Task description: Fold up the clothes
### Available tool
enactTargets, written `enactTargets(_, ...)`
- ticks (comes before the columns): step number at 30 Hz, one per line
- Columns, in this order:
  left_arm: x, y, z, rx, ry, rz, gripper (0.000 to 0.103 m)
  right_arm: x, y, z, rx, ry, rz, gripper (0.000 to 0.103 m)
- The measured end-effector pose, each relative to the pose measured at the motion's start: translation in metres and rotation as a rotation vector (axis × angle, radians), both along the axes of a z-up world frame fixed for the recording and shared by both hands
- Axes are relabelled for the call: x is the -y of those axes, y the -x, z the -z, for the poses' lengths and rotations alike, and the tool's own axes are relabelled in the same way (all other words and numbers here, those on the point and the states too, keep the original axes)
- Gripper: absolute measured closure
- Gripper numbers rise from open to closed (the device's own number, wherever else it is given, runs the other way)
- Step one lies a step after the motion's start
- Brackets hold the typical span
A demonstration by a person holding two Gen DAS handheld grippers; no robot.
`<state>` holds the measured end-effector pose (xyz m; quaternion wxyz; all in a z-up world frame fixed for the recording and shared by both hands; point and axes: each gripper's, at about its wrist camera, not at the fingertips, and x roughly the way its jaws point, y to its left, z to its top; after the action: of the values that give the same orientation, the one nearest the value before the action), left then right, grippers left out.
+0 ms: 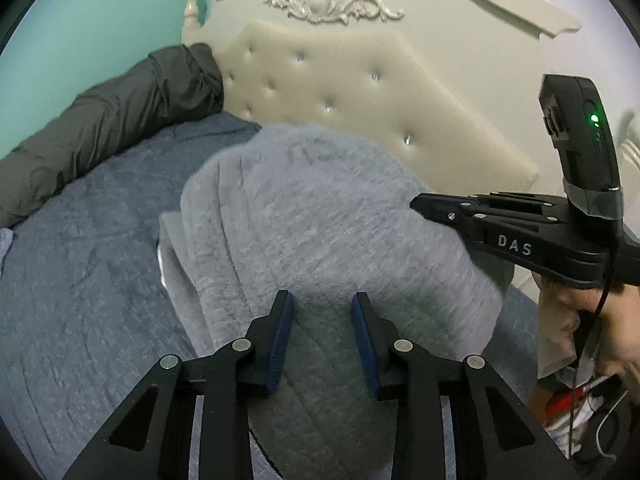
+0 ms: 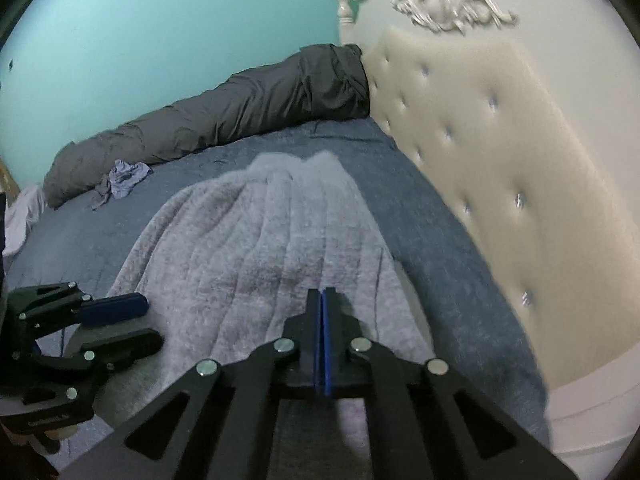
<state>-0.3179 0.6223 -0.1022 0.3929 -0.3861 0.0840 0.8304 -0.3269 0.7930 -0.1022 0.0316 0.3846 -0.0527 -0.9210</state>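
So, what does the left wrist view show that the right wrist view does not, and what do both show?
Only the left wrist view: the person's hand holding the right gripper, and a red and white clutter below it.

Only the right wrist view: a small crumpled lilac garment and a white cloth on the far side of the bed.

Both: the fluffy grey garment on the blue bedspread, the long dark grey bolster, the cream tufted headboard, the turquoise wall, and the left gripper, jaws apart.

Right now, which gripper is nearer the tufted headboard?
Right. The right gripper is over the edge of the grey fleece toward the headboard; the left gripper is at the fleece's opposite side.
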Motion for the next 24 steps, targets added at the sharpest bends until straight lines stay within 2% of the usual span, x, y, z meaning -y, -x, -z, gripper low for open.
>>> enactTargets(7,0.004,-0.002,0.012,0.02,-0.001,-0.003,0.07,-0.009,-0.005,0.028,-0.002,0.078,0.036,0.103)
enactTargets(10,0.001,-0.004,0.012,0.013,0.008,-0.005,0.07,-0.007,-0.006,0.033,-0.001,0.06,0.042,0.103)
enactTargets(12,0.001,-0.005,0.008,0.003,0.007,-0.006,0.07,-0.008,-0.006,0.025,-0.002,0.07,0.035,0.103)
enactTargets(17,0.002,-0.006,0.002,0.0,0.006,-0.014,0.073,-0.008,-0.025,-0.016,-0.094,0.109,0.05,0.103)
enactTargets(20,0.006,-0.008,0.0,-0.002,-0.002,-0.026,0.073,0.012,-0.04,-0.032,-0.119,0.098,-0.01,0.102)
enactTargets(24,0.013,-0.015,-0.003,-0.002,-0.031,-0.038,0.073,0.035,-0.049,-0.024,-0.075,0.041,-0.047,0.102)
